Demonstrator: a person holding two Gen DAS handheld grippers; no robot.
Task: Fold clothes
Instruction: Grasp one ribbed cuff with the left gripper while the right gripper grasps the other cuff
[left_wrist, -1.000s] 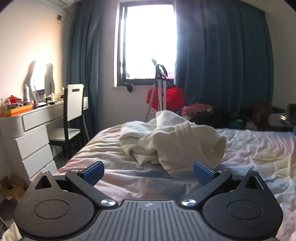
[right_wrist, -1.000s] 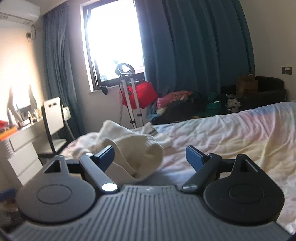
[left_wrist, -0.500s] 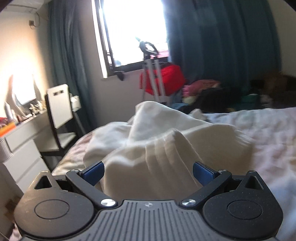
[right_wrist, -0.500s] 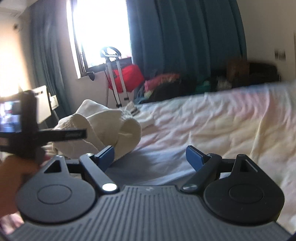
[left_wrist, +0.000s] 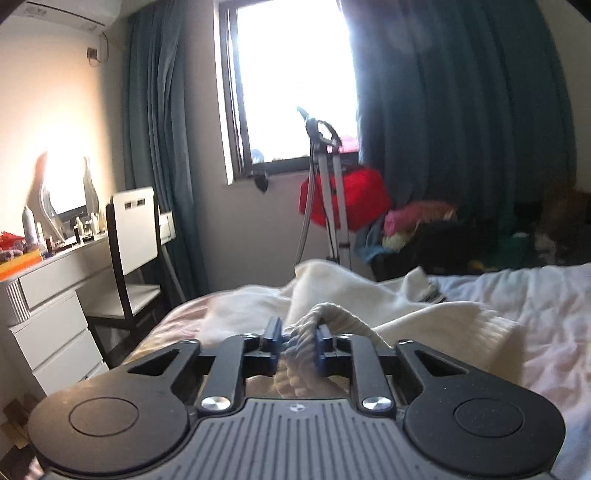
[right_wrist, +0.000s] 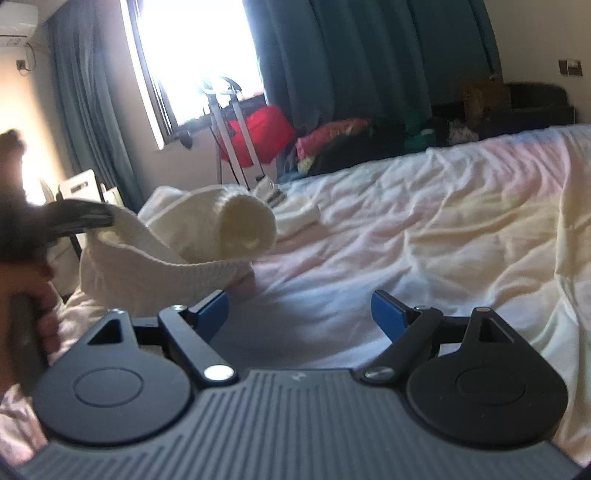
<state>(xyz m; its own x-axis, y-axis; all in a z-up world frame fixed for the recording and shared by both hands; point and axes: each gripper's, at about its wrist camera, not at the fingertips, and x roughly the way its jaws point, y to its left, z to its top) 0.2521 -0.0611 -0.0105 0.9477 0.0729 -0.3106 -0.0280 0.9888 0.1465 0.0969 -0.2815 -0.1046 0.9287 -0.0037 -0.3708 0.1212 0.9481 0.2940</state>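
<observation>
Now the left gripper (left_wrist: 297, 341) fingers pinch a bunched sweater (left_wrist: 424, 325) edge; the right gripper (right_wrist: 299, 314) fingers stand spread, empty, over the bed (right_wrist: 424, 236).

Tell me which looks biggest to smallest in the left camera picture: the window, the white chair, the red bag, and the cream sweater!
1. Cream sweater, though it's closest to the camera, so that may exaggerate it.
2. Window.
3. White chair and red bag look about alike, so I won't rank them.

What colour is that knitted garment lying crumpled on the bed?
Cream, an off-white, with a ribbed knit edge. The sweater shows best in the right wrist view.
</observation>
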